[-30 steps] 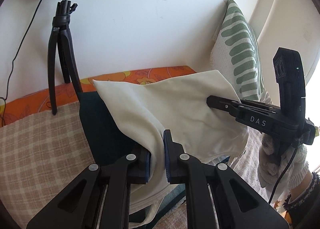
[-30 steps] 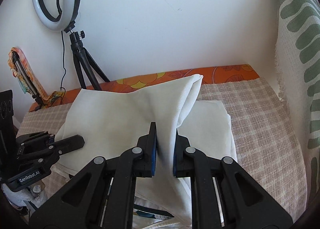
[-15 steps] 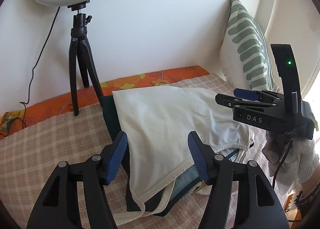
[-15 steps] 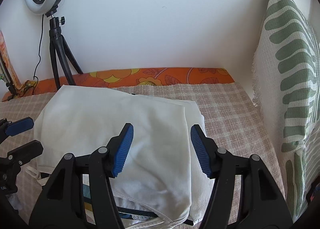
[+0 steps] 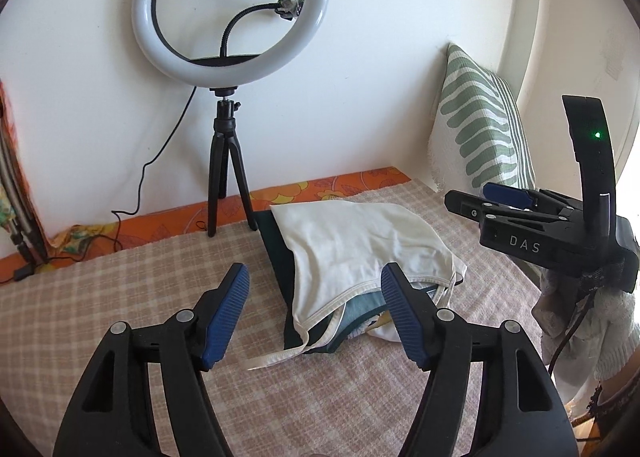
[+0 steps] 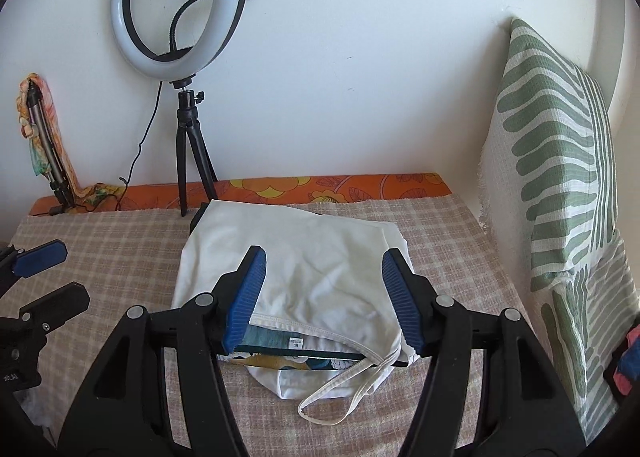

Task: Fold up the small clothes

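Note:
A folded cream garment (image 5: pixel 360 241) lies on top of a small stack of folded clothes, with a dark green piece (image 5: pixel 280 257) under it. It also shows in the right wrist view (image 6: pixel 304 265), with a loose strap (image 6: pixel 344 393) trailing at the front. My left gripper (image 5: pixel 316 313) is open and empty, held back from the stack's near left side. My right gripper (image 6: pixel 324 297) is open and empty, above the stack's front edge. The right gripper shows at the right in the left wrist view (image 5: pixel 520 213). The left gripper shows at the left in the right wrist view (image 6: pixel 40 277).
A ring light on a black tripod (image 5: pixel 228 161) stands behind the stack by the wall. A green-striped pillow (image 6: pixel 560 177) leans at the right. The checked cover (image 5: pixel 100 297) spreads over the surface, with an orange floral edge (image 6: pixel 320 185) at the back.
Both grippers let go of the cream garment and opened. It dropped flat onto the stack. Both grippers then pulled back and away from it.

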The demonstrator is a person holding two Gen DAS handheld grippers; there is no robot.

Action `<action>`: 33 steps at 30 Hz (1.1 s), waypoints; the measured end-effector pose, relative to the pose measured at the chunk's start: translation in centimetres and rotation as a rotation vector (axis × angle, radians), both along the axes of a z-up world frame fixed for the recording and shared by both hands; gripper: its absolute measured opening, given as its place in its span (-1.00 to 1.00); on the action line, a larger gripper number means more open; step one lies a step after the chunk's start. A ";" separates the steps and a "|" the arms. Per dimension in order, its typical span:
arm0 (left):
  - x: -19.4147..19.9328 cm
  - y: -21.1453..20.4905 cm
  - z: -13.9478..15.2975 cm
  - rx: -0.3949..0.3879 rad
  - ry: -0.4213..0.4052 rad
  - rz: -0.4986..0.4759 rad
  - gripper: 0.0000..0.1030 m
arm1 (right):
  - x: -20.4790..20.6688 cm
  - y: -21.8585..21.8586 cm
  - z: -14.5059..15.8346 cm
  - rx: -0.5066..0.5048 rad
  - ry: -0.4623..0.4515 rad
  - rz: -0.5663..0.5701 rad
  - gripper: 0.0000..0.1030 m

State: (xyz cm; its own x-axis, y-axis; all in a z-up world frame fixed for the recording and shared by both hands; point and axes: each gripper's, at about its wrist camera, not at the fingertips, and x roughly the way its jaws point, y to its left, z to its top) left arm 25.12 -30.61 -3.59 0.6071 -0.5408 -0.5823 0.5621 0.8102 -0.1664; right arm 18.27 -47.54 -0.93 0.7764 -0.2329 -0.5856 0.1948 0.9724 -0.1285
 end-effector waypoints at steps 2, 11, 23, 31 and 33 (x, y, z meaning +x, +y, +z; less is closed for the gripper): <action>-1.4 1.5 1.0 -0.014 -0.020 0.010 0.52 | -1.7 1.9 1.0 -0.008 -0.024 0.006 0.47; -6.5 9.0 3.4 -0.031 -0.089 0.059 0.61 | -7.1 10.3 2.9 0.004 -0.071 0.056 0.47; -9.5 17.1 1.5 -0.011 -0.079 0.138 0.62 | -10.9 16.9 0.0 0.011 -0.112 0.050 0.84; -10.7 20.0 0.6 -0.051 -0.137 0.216 0.99 | -11.3 18.8 -1.9 -0.010 -0.106 0.022 0.87; -11.0 20.5 0.4 -0.081 -0.150 0.217 0.99 | -11.6 19.0 -2.2 -0.012 -0.111 0.016 0.87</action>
State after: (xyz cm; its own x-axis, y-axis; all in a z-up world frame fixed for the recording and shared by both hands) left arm 14.12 -10.11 -3.16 0.7897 -0.4303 -0.4373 0.4004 0.9015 -0.1640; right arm 6.65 -28.58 -3.09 0.8401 -0.2265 -0.4928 0.1928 0.9740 -0.1191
